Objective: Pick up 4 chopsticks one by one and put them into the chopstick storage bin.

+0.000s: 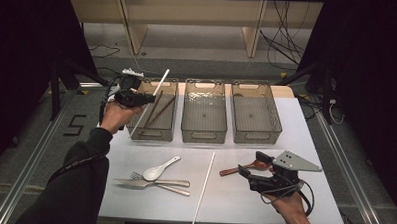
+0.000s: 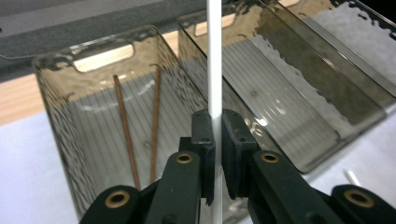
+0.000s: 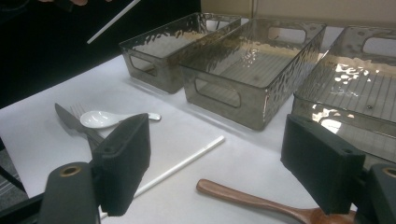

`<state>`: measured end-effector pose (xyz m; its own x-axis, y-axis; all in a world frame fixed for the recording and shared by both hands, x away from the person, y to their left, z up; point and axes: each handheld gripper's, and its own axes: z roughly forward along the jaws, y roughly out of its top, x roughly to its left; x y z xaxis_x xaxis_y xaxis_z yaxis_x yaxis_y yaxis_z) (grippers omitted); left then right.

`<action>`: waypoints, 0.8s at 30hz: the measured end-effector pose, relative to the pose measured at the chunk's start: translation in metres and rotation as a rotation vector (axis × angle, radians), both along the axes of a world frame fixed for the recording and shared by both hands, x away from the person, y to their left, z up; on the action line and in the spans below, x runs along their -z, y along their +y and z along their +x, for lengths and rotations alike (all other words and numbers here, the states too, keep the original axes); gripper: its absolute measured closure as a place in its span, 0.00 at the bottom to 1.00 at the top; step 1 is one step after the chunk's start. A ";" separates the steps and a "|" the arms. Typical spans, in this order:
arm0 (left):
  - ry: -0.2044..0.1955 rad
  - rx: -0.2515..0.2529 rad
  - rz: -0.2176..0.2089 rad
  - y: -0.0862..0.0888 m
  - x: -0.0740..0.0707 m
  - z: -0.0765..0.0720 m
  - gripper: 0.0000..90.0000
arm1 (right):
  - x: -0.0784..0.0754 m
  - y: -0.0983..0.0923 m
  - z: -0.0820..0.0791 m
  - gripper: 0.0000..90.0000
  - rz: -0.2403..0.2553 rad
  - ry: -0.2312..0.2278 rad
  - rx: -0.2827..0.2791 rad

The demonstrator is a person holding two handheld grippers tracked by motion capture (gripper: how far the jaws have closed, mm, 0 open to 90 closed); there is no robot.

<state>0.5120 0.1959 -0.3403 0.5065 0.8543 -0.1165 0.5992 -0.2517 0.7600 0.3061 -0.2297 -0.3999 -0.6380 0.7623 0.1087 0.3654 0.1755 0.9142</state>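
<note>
The left tongs are clamped on a white straw, held tilted over the far-left bin, where two brown chopsticks lie. The right tongs stand apart, empty, over the near right of the table, above a wooden spoon.

A lab-style recording bay, not a home: a white-topped table stands on a grey floor with metal rails and a taped "5" mark just left of the left gripper. Black curtains hang on both sides. Beyond the grippers, loose cables trail under bare wooden shelving.
</note>
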 end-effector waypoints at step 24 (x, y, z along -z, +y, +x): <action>-0.050 -0.072 0.006 0.016 0.015 0.050 0.93 | 0.000 0.000 0.001 0.28 0.008 0.005 -0.011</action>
<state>0.5621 0.2117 -0.3550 0.4490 0.8893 -0.0868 0.5771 -0.2145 0.7880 0.3068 -0.2300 -0.4003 -0.6458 0.7544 0.1175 0.3677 0.1724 0.9138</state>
